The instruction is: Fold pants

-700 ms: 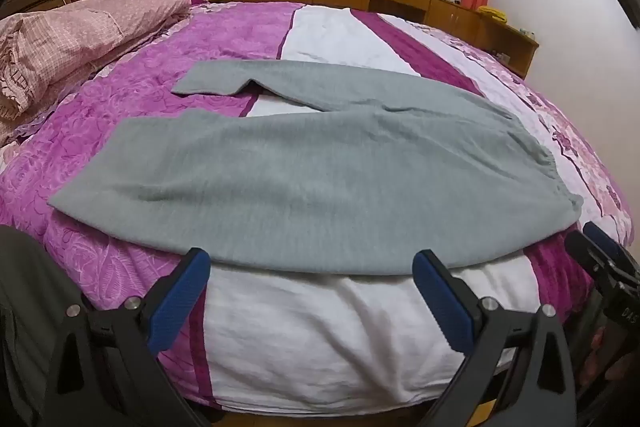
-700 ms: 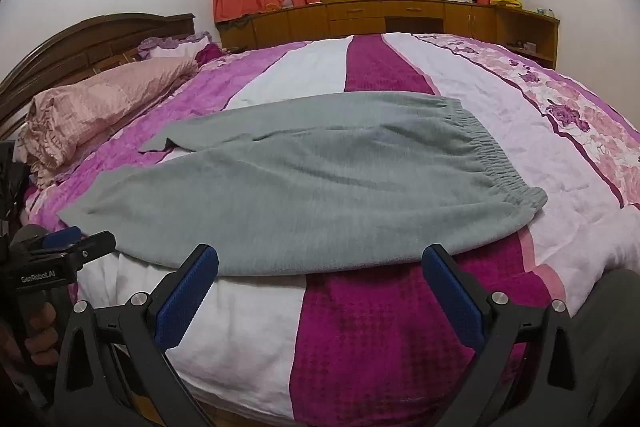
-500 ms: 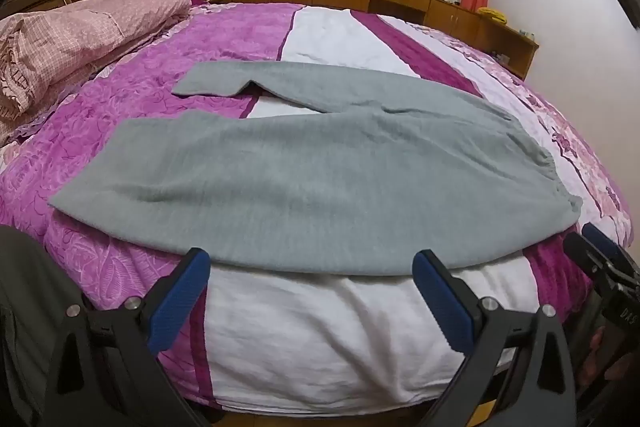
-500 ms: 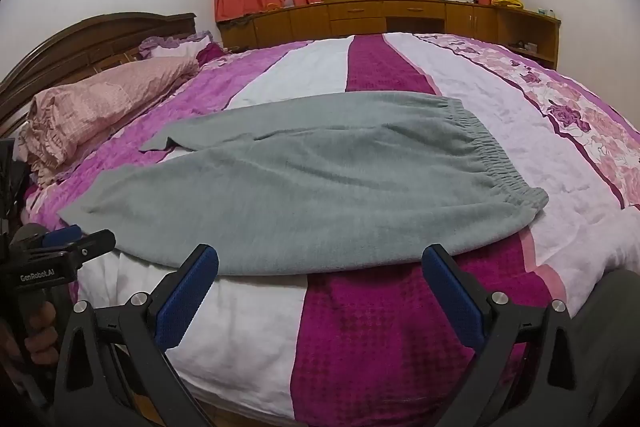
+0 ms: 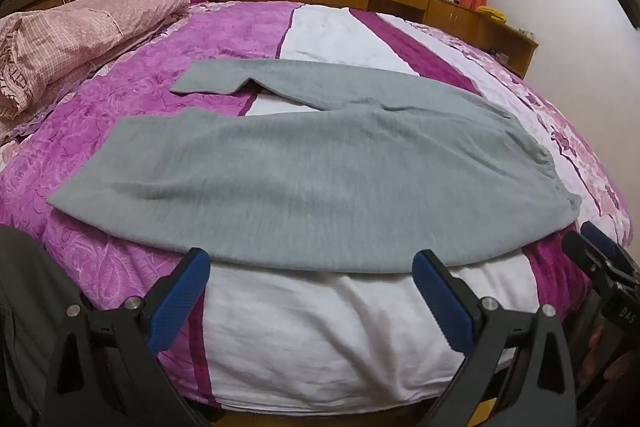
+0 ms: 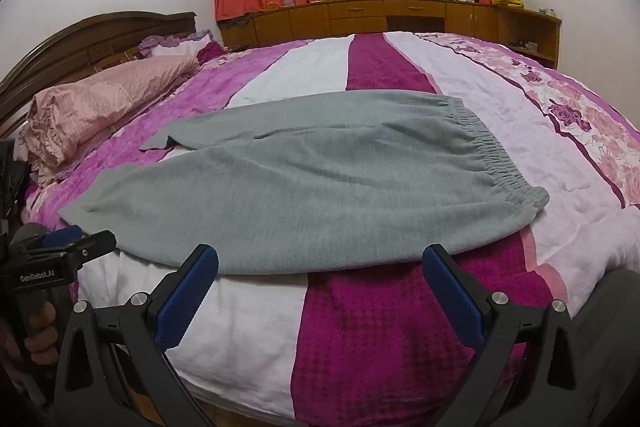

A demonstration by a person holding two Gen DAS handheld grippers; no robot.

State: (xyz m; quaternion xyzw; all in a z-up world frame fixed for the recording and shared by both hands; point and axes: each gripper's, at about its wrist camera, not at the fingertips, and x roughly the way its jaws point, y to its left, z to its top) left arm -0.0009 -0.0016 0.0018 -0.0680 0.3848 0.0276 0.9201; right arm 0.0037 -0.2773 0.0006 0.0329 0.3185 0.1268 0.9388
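Pants: I see the grey pants (image 5: pixel 304 179) spread flat across the bed (image 5: pixel 328 327); elastic waistband to my right, both legs running to my left; the far leg bends away from the near one, with a wedge of bedspread showing between them; the near edge lies just beyond my tool tips.
Left tool: my left tool (image 5: pixel 308 291) stands wide open, nothing between its blue pads; it tilts down at the near edge of the pants, apart from the cloth; I see it also at the left rim of the right view (image 6: pixel 64 247).
Right tool: my right tool (image 6: pixel 320 287) is wide open as well, empty, short of the pants' near edge toward the waistband.
Bedding: a pink quilt (image 6: pixel 100 107) is bundled near the headboard (image 6: pixel 80 39), well apart from the pants.
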